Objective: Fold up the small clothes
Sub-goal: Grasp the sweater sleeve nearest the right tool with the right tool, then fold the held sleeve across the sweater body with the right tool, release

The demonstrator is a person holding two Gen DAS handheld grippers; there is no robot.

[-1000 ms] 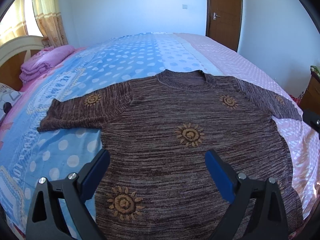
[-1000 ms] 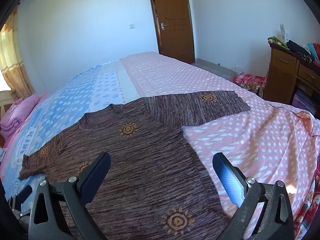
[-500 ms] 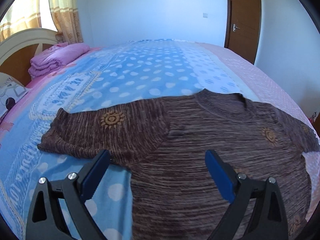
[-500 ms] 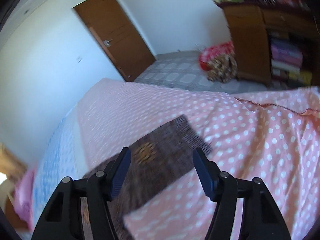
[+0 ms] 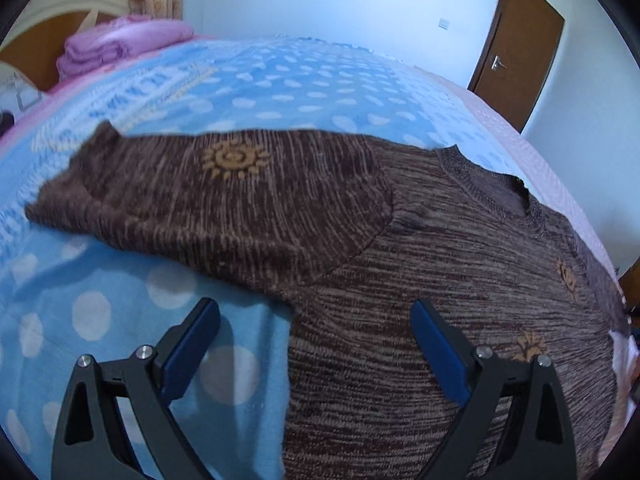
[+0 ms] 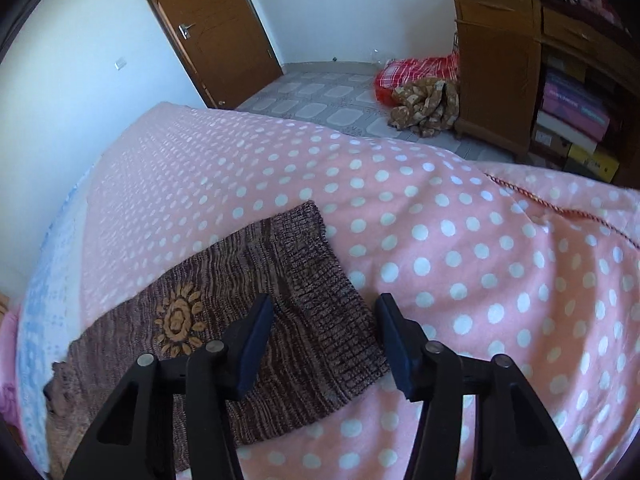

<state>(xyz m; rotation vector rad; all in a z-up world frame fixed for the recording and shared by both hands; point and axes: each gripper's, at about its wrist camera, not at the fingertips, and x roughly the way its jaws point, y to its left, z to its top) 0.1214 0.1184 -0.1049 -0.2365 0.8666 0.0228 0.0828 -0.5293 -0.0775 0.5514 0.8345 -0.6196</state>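
A brown knitted sweater [image 5: 420, 272] with orange sun motifs lies flat on the bed, sleeves spread out. My left gripper [image 5: 316, 320] hovers open above the spot where the left sleeve [image 5: 208, 196] meets the body, nothing between its blue pads. In the right wrist view the other sleeve [image 6: 248, 320] runs across the pink dotted cover, its ribbed cuff [image 6: 332, 304] nearest. My right gripper [image 6: 326, 316] hangs over that cuff with its jaws closing; the cuff lies between and below the pads, which do not press on it.
The bed has a blue dotted cover [image 5: 100, 312] on the left and a pink dotted one [image 6: 480, 264] on the right. Folded pink bedding [image 5: 120, 44] sits by the headboard. A wooden cabinet [image 6: 520, 60], clothes on the floor [image 6: 420, 96] and a brown door [image 6: 208, 28] lie beyond.
Both grippers swung outward and sank toward the sleeves: the left toward the left sleeve's armpit, the right to the right cuff. The right jaws have narrowed; the left stayed wide.
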